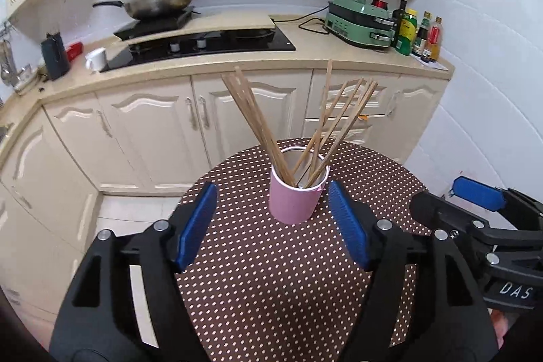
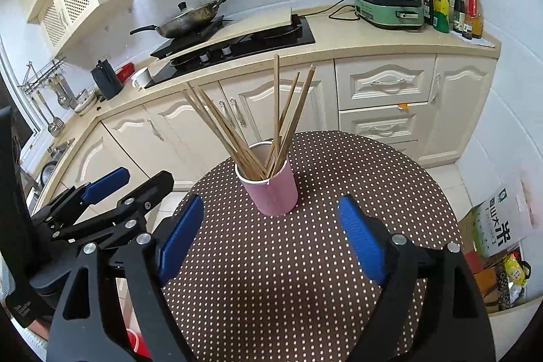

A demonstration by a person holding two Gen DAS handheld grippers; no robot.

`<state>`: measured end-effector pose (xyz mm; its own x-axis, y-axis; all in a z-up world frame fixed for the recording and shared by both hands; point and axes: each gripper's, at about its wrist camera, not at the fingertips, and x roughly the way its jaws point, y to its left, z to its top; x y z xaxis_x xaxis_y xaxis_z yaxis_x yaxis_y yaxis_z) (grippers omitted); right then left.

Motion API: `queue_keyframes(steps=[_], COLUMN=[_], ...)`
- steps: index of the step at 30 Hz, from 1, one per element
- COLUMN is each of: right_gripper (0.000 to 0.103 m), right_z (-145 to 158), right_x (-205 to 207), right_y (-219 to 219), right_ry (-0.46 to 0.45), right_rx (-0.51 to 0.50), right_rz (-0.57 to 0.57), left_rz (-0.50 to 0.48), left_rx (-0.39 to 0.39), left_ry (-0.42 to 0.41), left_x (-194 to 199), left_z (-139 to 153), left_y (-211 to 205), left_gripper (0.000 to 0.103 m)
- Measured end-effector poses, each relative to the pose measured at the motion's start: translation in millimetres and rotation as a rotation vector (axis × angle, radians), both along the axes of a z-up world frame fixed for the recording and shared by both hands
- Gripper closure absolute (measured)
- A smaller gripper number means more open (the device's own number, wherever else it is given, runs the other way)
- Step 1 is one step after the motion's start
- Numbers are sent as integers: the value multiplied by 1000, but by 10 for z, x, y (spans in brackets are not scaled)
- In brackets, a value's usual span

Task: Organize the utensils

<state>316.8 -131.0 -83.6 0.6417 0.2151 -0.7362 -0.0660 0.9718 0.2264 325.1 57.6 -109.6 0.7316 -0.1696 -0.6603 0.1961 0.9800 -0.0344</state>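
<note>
Nearest you, your left gripper (image 1: 273,223) and then your right gripper (image 2: 271,238) hang with fingers released and empty, each just short of the pink cup (image 1: 296,199) on the dotted surface (image 1: 271,294), chopsticks (image 1: 251,117) fanning upward, neither hand clearly nearer.

Both wrist cameras look steeply down from close above the pink cup (image 1: 294,199) (image 2: 271,192) on the dotted table (image 1: 271,277) (image 2: 288,277), facing the kitchen counter (image 1: 322,55) (image 2: 356,43) beyond. Left view sits left of the cup, right view right; each catches the other's gripper at its edge.
</note>
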Motion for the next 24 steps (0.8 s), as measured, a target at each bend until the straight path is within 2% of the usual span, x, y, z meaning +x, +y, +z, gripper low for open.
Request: queue_keyframes(steps=[4,9,14,24], right_gripper=[24,24,23,20], right_z=[91,196,280,529], right_x=[-158,-364,-586,-1098], right_y=[-73,-187,-291,-477], right_ry=[-7,-21,-32,-96], right_rx=[11,10,1,6], right_rz=[3,56,95,84], left_rz=[42,104,147,144], left_rx=[-19,4,9,23], left_ry=[12,-21,-40,-115], left_x=[-241,-601,-965,-1572], left_z=[119,231,331,599], left_y=[-7,-51,-137,-301], left_gripper=[29,20,20,19])
